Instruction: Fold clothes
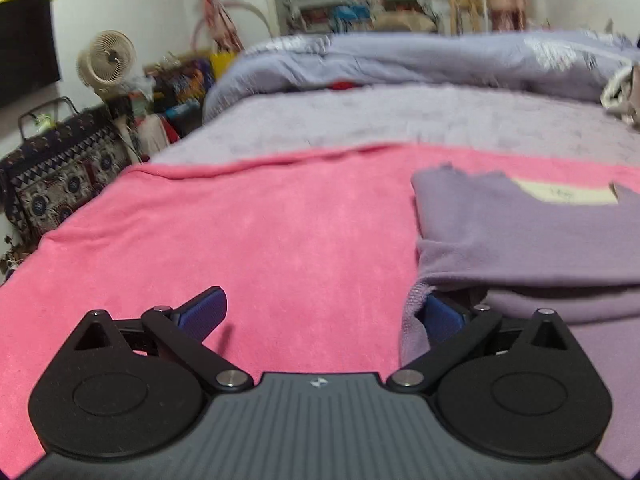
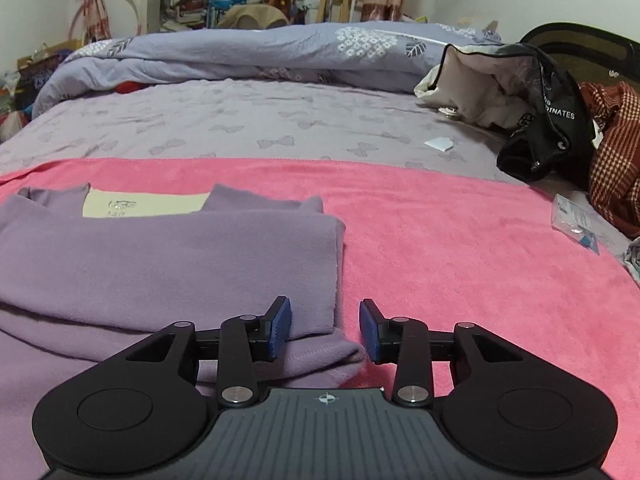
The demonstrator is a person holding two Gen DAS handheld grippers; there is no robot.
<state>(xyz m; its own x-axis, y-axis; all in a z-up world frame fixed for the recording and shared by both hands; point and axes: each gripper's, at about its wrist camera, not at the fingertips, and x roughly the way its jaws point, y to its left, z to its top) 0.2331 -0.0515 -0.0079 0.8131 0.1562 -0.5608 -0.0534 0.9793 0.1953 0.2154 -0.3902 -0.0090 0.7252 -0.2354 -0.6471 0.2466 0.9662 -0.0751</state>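
The purple garment [image 2: 168, 264] lies folded at lower left on the pink blanket [image 2: 460, 240]. The right gripper [image 2: 325, 328] is part open, empty; the left gripper [image 1: 324, 316] gapes wide, holding nothing. Best grip both near corners evenly.

Bed [image 2: 256, 128] w/ lilac bow-print sheet. Pink blanket [image 2: 460, 248] spread over near part. On blanket: folded purple garment [image 2: 168, 256], left side; clear packet [image 2: 576, 224] at its right edge. Beyond blanket: grey-blue duvet [image 2: 248, 56] bunched at far side, white scrap [image 2: 439, 143], black bag [image 2: 548, 120] far right.
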